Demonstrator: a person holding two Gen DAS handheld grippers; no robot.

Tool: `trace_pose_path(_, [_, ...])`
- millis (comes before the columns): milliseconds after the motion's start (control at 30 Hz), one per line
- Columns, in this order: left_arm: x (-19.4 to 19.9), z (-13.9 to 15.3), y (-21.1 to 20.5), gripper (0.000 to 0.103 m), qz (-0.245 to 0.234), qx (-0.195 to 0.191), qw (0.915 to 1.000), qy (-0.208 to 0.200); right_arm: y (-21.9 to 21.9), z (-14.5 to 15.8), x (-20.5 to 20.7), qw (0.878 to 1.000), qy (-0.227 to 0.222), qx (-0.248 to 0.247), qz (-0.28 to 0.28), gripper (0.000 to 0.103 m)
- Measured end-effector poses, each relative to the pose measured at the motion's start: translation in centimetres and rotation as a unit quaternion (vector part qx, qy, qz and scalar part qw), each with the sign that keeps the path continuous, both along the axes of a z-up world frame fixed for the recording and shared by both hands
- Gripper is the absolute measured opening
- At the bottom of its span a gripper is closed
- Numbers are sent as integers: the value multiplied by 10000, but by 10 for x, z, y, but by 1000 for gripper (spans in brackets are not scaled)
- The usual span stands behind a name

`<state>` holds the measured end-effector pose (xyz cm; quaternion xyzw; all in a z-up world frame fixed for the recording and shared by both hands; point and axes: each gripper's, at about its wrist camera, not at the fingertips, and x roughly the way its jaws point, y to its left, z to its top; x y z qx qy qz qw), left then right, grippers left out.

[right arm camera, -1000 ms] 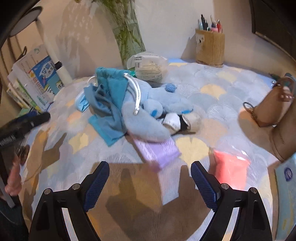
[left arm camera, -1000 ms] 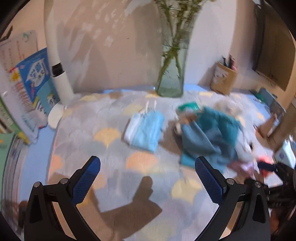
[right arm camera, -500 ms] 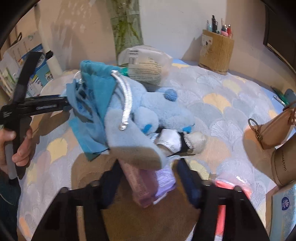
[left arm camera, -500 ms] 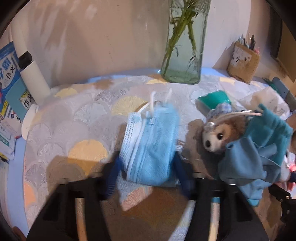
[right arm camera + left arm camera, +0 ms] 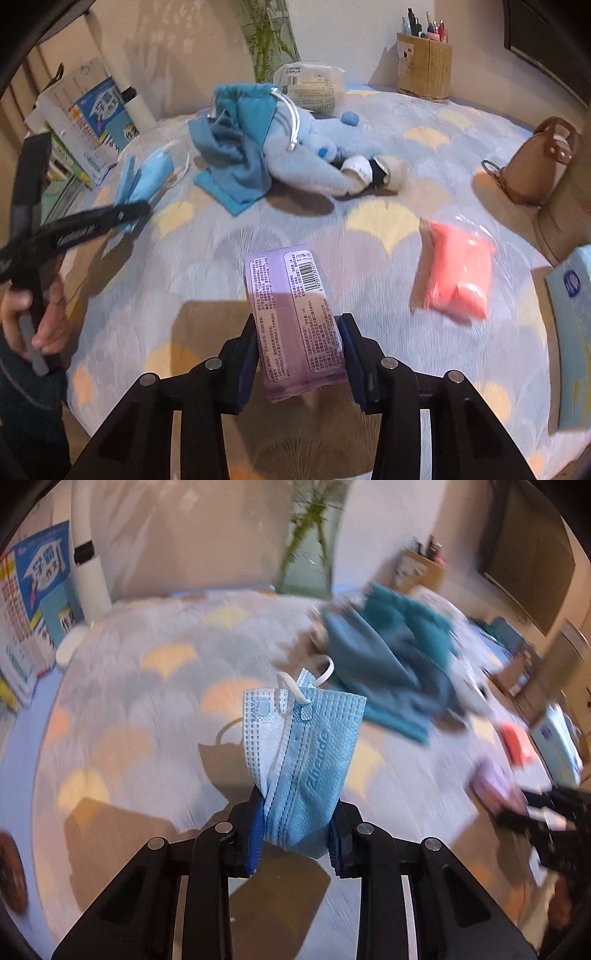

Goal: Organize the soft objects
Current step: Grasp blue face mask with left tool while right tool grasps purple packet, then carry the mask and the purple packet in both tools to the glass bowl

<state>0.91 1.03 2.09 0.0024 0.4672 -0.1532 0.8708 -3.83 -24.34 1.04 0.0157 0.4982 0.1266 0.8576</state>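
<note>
My left gripper (image 5: 297,834) is shut on a folded light-blue face mask (image 5: 303,753), lifted above the patterned cloth (image 5: 147,709); its white ear loops stick up. In the right wrist view the same mask (image 5: 146,181) hangs in the left gripper (image 5: 125,214), held by a hand at the left. My right gripper (image 5: 301,354) holds a purple tissue pack (image 5: 291,306) between its pads, jaws still closing, the pack raised off the cloth. A teal drawstring pouch (image 5: 236,147) lies against a blue plush toy (image 5: 314,158) in the middle.
A pink plastic-wrapped pack (image 5: 458,273) lies right of the purple one. A brown bag (image 5: 535,170) and a tissue box (image 5: 572,314) stand at the right edge. A pen holder (image 5: 424,66), a glass vase (image 5: 269,44), a white packet (image 5: 314,86) and books (image 5: 92,122) line the back.
Both grippers went from wide open to closed: the left took the blue mask and lifted it, the right took the purple pack and pulled it back from the plush toy.
</note>
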Motion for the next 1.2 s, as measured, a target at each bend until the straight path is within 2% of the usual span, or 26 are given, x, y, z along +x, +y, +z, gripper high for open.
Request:
trace_pose_path(67, [-16, -3, -4, 29, -81, -50, 9999, 37, 0, 0, 1, 10000, 37, 27, -38, 43])
trace_pose_path(133, [-29, -3, -6, 38, -114, -38, 9999, -62, 1, 2, 5, 9999, 53, 133, -47, 52])
trace_pose_path(167, [-33, -2, -6, 41, -82, -27, 9999, -101, 0, 2, 6, 9998, 29, 161, -67, 60])
trace_pose_path(233, [-35, -2, -3, 53, 44, -10, 10000, -89, 2, 0, 7, 9999, -17, 78, -100, 63])
trace_pose_path(300, [-35, -2, 3, 81, 153, -137, 9998, -76, 9, -1, 6, 9999, -101, -71, -92, 64])
trace_pose_path(367, [-34, -1, 5, 82, 155, -284, 9995, -33, 14, -2, 6, 9997, -146, -183, -71, 67])
trace_pose_path(433, [-32, -2, 2, 82, 116, -339, 9994, 13, 23, -5, 7, 9993, -186, -320, -55, 76])
trace_pose_path(533, [-34, -5, -9, 82, 31, -156, 9999, 4, 34, -7, 4, 9968, -307, -731, -111, 79])
trace_pose_path(567, [-35, -6, -14, 82, -13, -62, 10000, -12, 34, -7, 4, 9969, -316, -713, -125, 79])
trace_pose_path(667, [-37, -8, -24, 78, -51, 175, 9998, -104, 29, -7, 3, 9978, -304, -556, -171, 79])
trace_pose_path(733, [-38, -9, -30, 63, -34, 468, 9987, -178, 28, -7, 3, 9973, -353, -611, -211, 72])
trace_pose_path(800, [-40, -7, -35, 40, -108, 602, 9978, -240, 29, -6, 0, 9970, -415, -622, -221, 59])
trace_pose_path(833, [-41, -6, -35, 34, -151, 546, 9981, -230, 29, -5, -1, 9968, -442, -635, -213, 55])
trace_pose_path(867, [-42, -5, -36, 30, -169, 541, 9981, -230, 29, -4, -2, 9967, -463, -643, -186, 43])
trace_pose_path(1000, [-49, -2, -45, 24, -287, 472, 9981, -259, 30, -1, -9, 9969, -477, -615, -89, 38])
trace_pose_path(1200, [-59, 15, -60, 24, -493, 291, 9974, -434, 6, 8, -11, 9989, -292, 283, -244, 38])
